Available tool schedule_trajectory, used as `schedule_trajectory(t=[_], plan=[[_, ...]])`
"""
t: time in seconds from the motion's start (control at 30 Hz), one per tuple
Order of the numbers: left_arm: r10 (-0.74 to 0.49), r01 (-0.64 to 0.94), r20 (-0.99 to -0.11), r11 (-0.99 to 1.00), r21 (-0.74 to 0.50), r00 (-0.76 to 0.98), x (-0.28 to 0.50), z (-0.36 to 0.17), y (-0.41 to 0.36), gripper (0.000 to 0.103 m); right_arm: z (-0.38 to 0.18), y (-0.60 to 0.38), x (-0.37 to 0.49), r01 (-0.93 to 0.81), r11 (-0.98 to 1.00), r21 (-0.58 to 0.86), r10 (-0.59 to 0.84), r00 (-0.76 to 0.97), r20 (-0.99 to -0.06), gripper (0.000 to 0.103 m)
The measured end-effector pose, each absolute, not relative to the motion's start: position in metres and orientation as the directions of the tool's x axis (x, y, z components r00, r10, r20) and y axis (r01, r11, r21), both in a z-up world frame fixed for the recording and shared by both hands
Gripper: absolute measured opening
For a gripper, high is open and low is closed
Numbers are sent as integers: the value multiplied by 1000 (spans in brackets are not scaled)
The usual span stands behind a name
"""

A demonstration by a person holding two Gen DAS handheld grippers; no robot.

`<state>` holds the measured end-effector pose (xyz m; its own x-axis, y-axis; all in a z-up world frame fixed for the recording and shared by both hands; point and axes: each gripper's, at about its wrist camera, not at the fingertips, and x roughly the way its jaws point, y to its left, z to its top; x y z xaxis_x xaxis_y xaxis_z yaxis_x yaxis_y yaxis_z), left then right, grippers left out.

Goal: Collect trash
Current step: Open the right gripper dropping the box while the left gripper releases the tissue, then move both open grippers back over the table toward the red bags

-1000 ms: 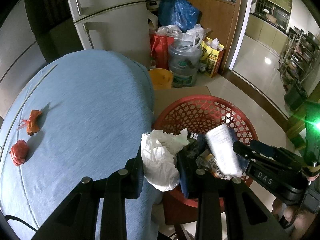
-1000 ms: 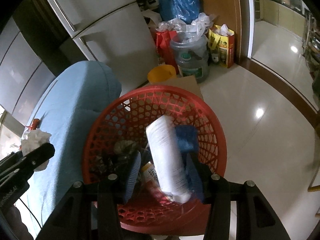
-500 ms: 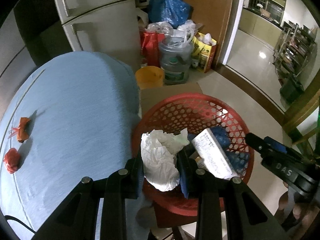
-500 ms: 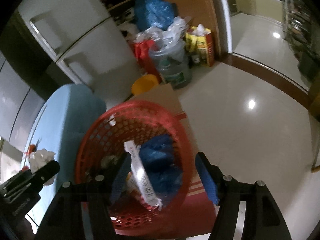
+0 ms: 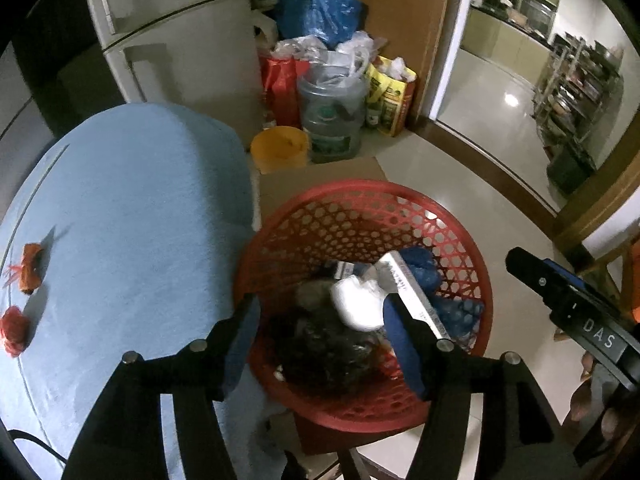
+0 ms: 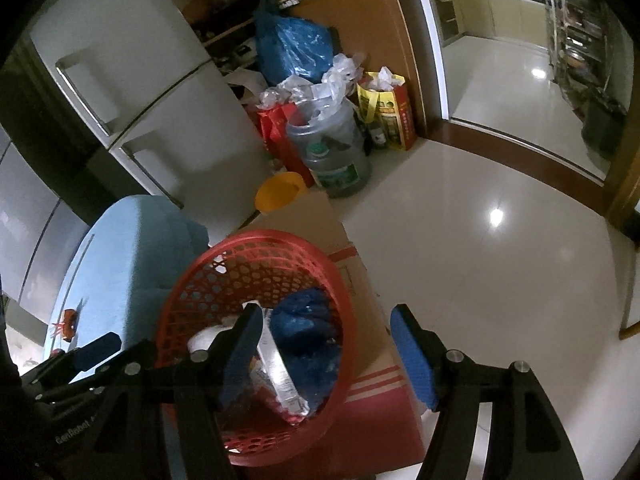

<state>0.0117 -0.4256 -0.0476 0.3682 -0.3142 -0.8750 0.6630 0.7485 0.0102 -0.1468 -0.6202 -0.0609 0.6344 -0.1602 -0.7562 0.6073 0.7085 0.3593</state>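
A red mesh basket stands on a cardboard box beside the blue-covered table. My left gripper is open and empty above the basket's near side. A crumpled white tissue lies in the basket beside a white flat packet and blue plastic. My right gripper is open and empty over the basket's right rim. Two red scraps lie on the table's left part.
A cardboard box holds the basket up. Behind stand a fridge, a yellow bucket, a water jug and bags of clutter. Tiled floor spreads to the right.
My left gripper opened and the white tissue dropped into the basket. My right gripper, open since it let go of the white packet, drew back to the right.
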Motion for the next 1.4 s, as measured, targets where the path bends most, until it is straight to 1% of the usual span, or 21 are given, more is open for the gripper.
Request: schedule_trajectory(t=[0.17,0.5,0.63,0.93,1.07,1.13,1.23,1.33,1.4], plan=[[-303,610,-869,793,-3,390,20,-41,-397,66,-55,-605,-139,579,734,355,-143,643,-752,70],[-253,453,-855,891,-23,453,35,-32,-300,68,-54,-553,-113,489,805,336,-70,640,-765,70],[-201,343,-852,939,-27,483,45,-32,-251,72,-53,-528,-102,442,836,324,-41,639,-768,70],[-121,111,-842,991,-72,526,86,-31,-148,72,-43,-467,-81,312,909,278,16,639,-769,71],[-81,-4,-817,995,-101,572,118,-29,-107,76,-40,-454,-77,283,923,260,22,636,-771,71],[-81,-32,-806,992,-123,587,130,-31,-96,78,-39,-449,-76,278,927,252,21,633,-774,71],[-82,-50,-814,989,-136,575,150,-39,-86,79,-38,-446,-76,276,930,241,15,627,-779,71],[-95,-34,-824,990,-137,558,165,-51,-90,79,-37,-443,-75,281,932,229,6,619,-785,71],[-94,-6,-835,993,-116,542,174,-62,-97,80,-37,-442,-72,284,934,217,-2,611,-792,71]])
